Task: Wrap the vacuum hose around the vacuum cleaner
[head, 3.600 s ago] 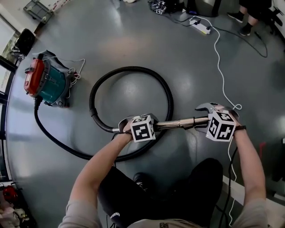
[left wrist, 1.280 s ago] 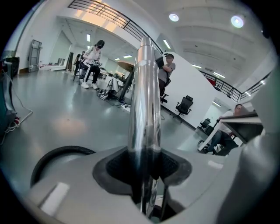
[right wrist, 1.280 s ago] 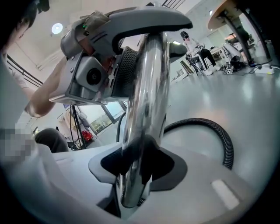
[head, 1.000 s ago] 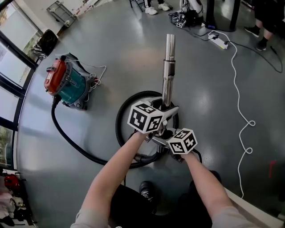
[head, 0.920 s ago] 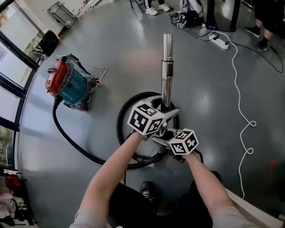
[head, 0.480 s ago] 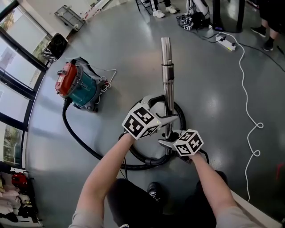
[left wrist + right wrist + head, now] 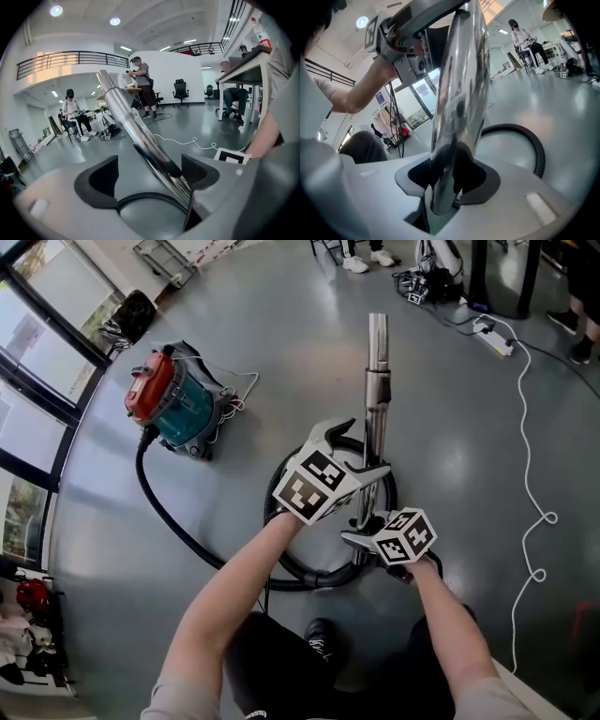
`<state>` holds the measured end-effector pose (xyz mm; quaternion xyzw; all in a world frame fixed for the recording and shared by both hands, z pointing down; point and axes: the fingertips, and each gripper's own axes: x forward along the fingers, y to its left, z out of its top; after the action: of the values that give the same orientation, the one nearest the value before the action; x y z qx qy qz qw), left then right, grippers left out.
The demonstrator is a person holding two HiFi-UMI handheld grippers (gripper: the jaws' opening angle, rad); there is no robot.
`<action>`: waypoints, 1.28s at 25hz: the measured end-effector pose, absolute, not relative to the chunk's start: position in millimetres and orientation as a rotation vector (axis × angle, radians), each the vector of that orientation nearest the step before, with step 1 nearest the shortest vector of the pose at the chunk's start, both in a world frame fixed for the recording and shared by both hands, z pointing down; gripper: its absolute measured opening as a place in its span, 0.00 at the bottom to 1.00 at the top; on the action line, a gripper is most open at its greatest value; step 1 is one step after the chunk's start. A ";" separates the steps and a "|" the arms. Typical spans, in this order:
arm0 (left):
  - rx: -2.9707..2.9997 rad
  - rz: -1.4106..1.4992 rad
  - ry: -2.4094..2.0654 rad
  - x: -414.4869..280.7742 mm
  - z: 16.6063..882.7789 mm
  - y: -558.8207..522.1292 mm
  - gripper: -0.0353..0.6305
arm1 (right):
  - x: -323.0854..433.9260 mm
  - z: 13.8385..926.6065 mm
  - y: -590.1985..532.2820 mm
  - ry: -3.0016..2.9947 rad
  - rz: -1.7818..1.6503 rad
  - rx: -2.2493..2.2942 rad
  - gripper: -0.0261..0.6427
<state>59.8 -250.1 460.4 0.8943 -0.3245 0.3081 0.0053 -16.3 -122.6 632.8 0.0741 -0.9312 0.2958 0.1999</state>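
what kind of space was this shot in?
Probably a large open office or lab hall: a polished grey floor, a mezzanine railing overhead, an office chair in the background, and a power strip lying on the floor.

Teal, apparently red-lidded vacuum (image 7: 178, 413); black hose (image 7: 536, 150)

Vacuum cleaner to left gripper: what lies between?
Head view: bare floor, save a thin white cord beside the vacuum cleaner; the hose loops past lower down.
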 end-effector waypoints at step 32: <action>2.634 0.910 -1.204 42.1 525.4 -299.7 0.69 | 26.1 687.9 -124.8 -2.096 0.932 0.031 0.31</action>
<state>42.1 -299.7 525.4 0.8665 -0.3959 0.2993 0.0529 26.1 -124.8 687.9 0.0123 -0.8329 0.3702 0.4111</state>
